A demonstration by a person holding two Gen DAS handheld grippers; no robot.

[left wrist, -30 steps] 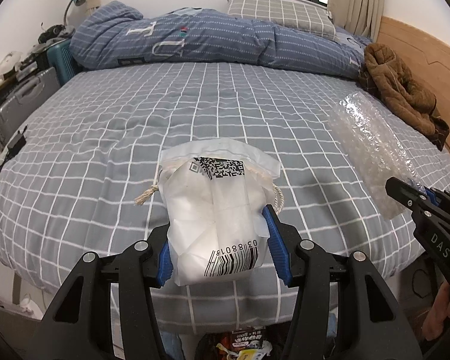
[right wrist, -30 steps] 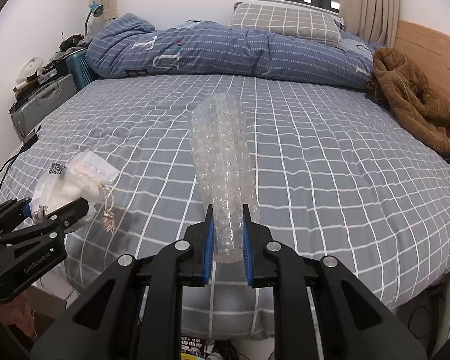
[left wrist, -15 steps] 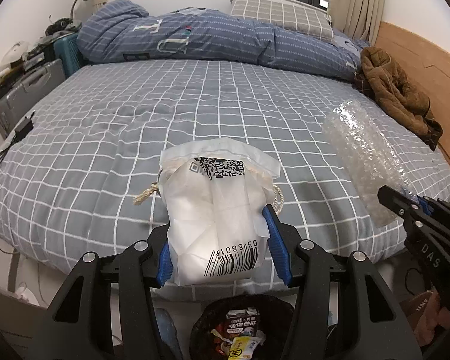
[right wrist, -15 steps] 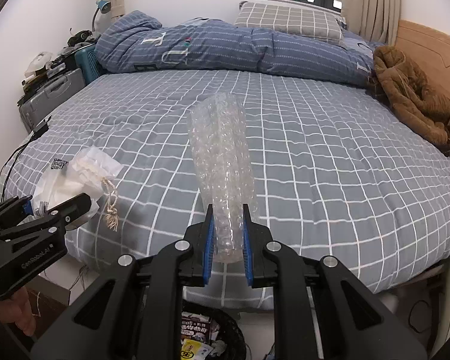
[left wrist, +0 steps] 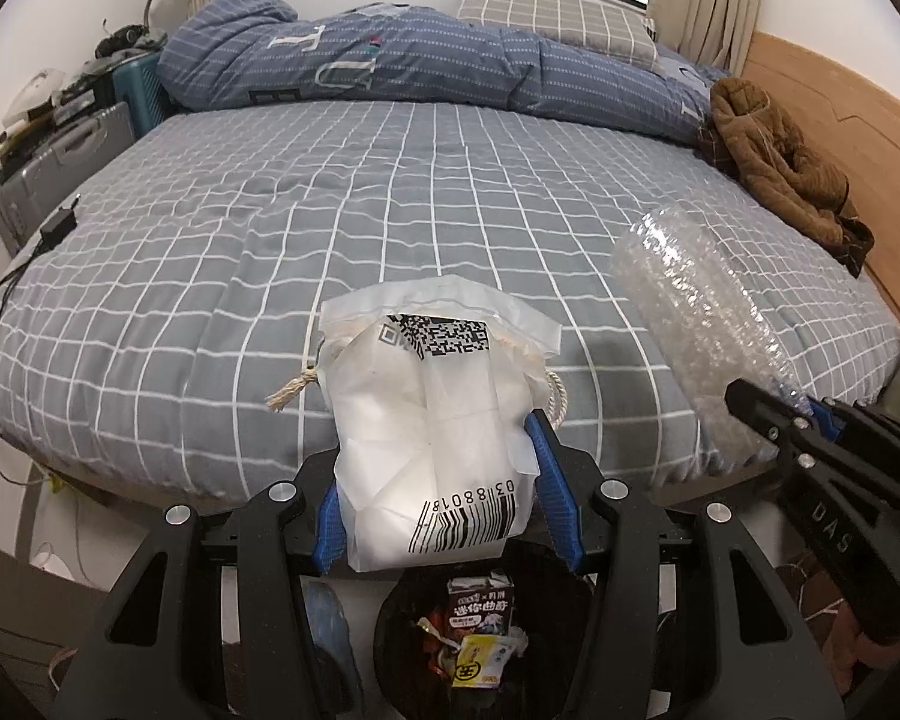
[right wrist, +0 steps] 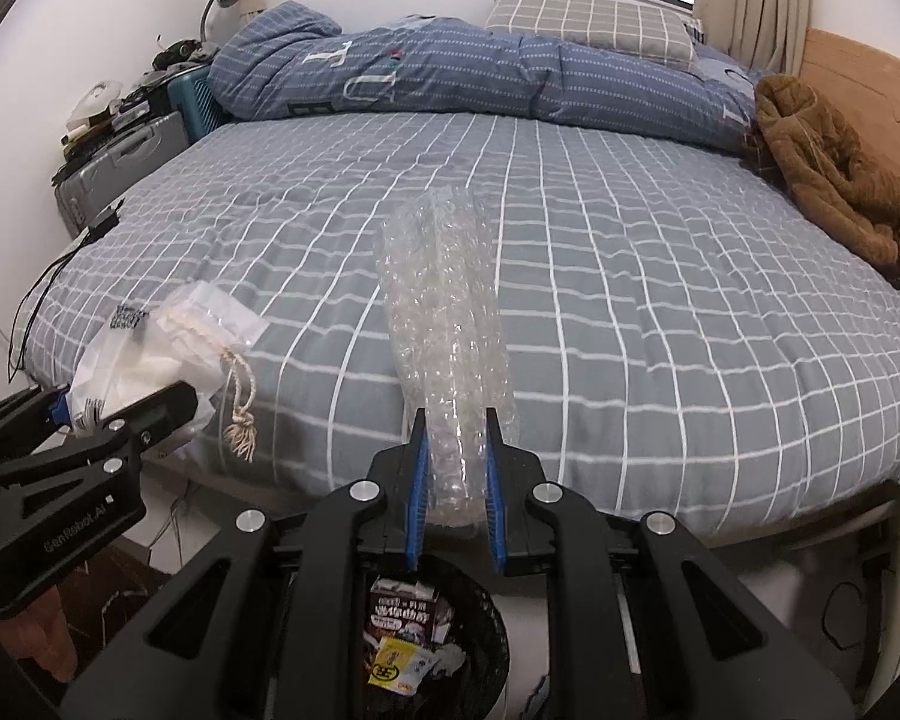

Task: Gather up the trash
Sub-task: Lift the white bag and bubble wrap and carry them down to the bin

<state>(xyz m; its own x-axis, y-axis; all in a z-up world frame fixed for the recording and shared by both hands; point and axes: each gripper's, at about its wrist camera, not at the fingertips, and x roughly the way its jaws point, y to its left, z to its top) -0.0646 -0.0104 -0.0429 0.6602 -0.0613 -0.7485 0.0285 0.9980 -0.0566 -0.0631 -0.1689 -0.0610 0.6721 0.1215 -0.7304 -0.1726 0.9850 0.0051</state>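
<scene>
From where I sit, the bed (left wrist: pixel 390 192) fills most of both views, its grey check sheet running to the near edge just beyond my tools. A rolled quilt (left wrist: pixel 426 66) lies along the far edge, with a brown garment (left wrist: pixel 780 162) at the far right corner. Below the near edge, on the floor, stands the black bin (right wrist: pixel 480 636), already holding cartons and wrappers.

My right hand-held gripper (right wrist: pixel 455 468) is clamped on the lower end of the bubble wrap (right wrist: pixel 441 312), a clear roll standing up past the jaws over the near edge. I judge it very light, springy and a little slick, so the pinch near one end suits it, though the free end will flop.

My left hand-held gripper (left wrist: pixel 438 492) squeezes the white bag (left wrist: pixel 432 420) across its lower half, near the barcode, with the drawstring dangling at its sides. It looks soft, light and crushable, nothing fragile; a hold across the body is safe.

Both pieces hang nearly above the bin, and I reckon dropping them in comes next.
</scene>
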